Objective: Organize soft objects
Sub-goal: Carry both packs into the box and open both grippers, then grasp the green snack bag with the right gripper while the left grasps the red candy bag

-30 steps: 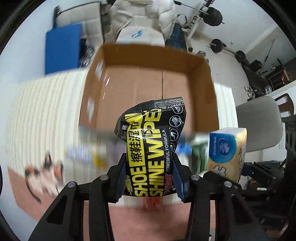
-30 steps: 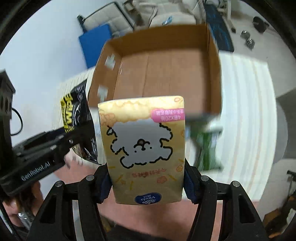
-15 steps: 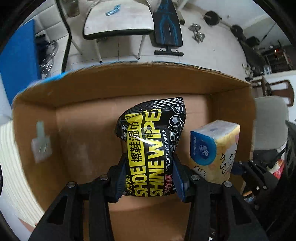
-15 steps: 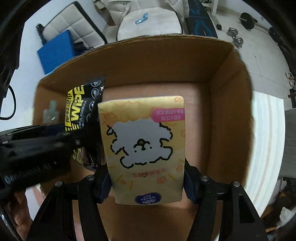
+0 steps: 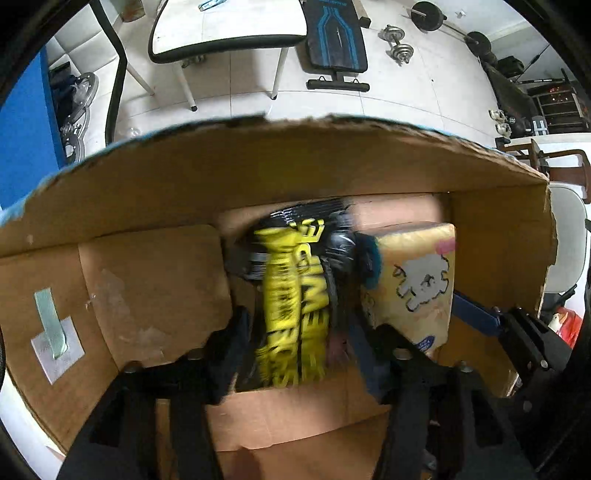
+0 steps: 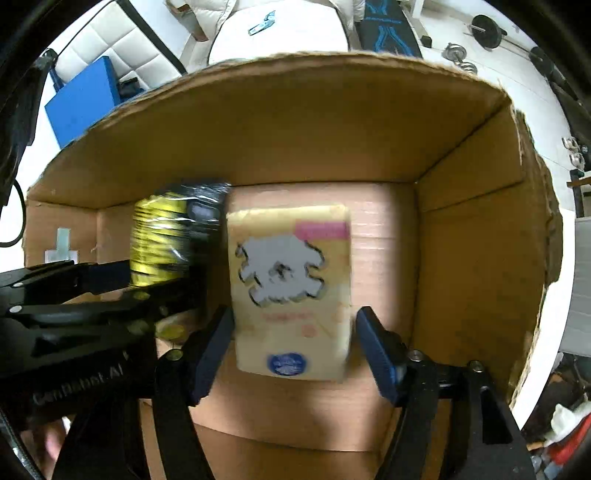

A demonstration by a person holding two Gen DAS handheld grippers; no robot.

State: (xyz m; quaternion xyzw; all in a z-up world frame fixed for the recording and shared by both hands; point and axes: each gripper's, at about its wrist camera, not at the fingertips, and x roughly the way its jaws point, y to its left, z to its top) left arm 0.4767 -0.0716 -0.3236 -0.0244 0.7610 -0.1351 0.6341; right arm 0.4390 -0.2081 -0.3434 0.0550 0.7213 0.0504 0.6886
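Inside the cardboard box (image 6: 332, 147), the right gripper (image 6: 293, 343) stands with jaws spread, a gap showing on each side of the yellow tissue pack (image 6: 291, 291) between them. Just to its left, the left gripper (image 5: 299, 343) has jaws likewise parted around the blurred black-and-yellow shoe wipes pouch (image 5: 295, 302), which touches the tissue pack. Beyond the box wall sit a white chair (image 5: 229, 26) and dumbbells (image 5: 397, 40) on the tiled floor (image 5: 424, 88).

Left tool (image 5: 299, 339) fingers spread apart, right tool (image 6: 293, 339) fingers likewise parted, side by side
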